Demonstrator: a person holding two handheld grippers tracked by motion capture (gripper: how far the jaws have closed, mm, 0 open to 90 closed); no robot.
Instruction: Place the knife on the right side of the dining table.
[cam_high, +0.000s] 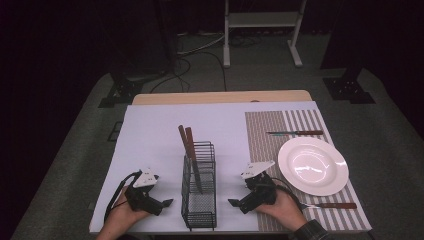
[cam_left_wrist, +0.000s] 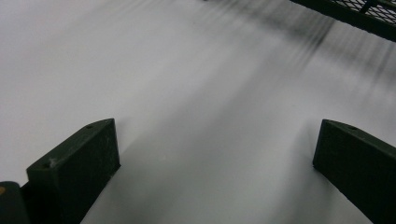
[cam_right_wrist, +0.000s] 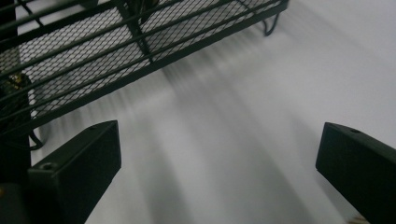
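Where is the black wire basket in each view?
High view: black wire basket near table edge, centre, between both claws.
Left gripper view: its lower rim crosses the top right corner.
Right gripper view: its mesh side spans the upper left.
Shared landmark: white table cover.

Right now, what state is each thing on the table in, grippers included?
Left gripper: fingers open, holding nothing.
Right gripper: fingers open, holding nothing.
Wire basket: upright, holding two wooden-handled utensils that lean out.
Plate: empty, on the striped placemat.
Far utensil: lying flat beyond the plate.
Near utensil: lying flat on the placemat.
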